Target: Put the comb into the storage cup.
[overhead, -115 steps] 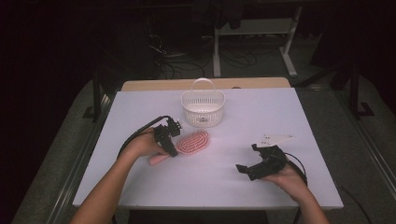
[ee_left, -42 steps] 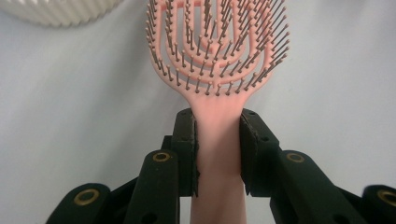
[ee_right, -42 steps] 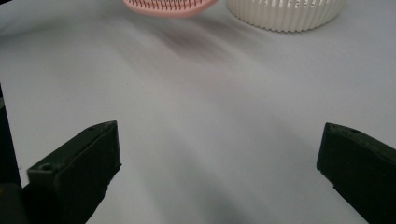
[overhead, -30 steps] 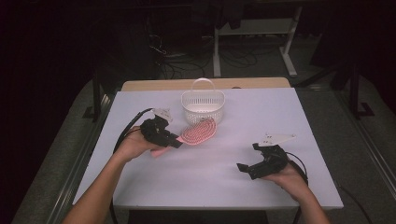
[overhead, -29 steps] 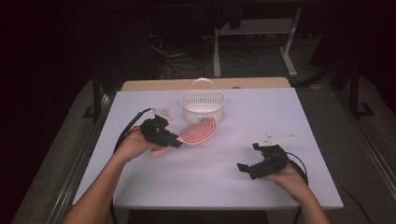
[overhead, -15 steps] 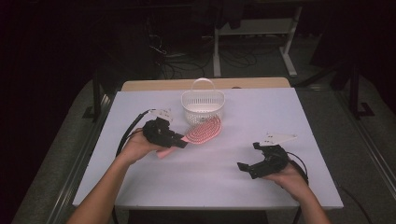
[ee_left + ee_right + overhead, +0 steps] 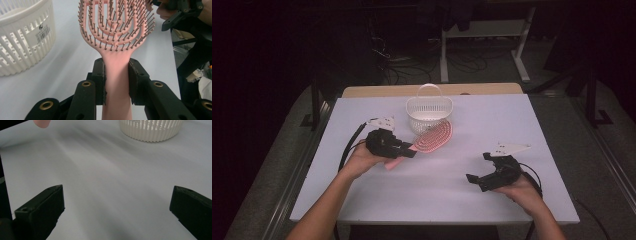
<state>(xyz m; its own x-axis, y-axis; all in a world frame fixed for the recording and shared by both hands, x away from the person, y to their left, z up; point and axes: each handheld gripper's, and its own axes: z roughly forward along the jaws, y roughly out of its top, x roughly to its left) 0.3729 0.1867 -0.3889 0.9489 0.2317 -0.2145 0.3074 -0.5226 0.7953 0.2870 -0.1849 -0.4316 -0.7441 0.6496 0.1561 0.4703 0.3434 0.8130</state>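
Note:
A pink hairbrush (image 7: 433, 137) is held above the white table, its bristled head close to the front of the white slotted basket (image 7: 429, 114). My left gripper (image 7: 412, 150) is shut on the brush's handle (image 7: 117, 77), the two pads clamping it just below the head (image 7: 116, 22). The basket (image 7: 22, 35) stands to the left in the left gripper view. My right gripper (image 7: 477, 172) rests low at the table's right front, open, with bare table between its jaws (image 7: 117, 207). The basket's base (image 7: 150, 128) lies far ahead of it.
The white table (image 7: 492, 115) has free room in the middle and at the far right. A wooden strip (image 7: 432, 90) runs along its far edge. Dark floor, cables and a metal stand (image 7: 482, 45) lie beyond. The brush handle's tip (image 7: 42, 123) peeks in at the top left.
The left hand has carried the brush up and away from the person, from the table's middle toward the basket. Over the last second it has barely shifted. The right gripper has stayed put.

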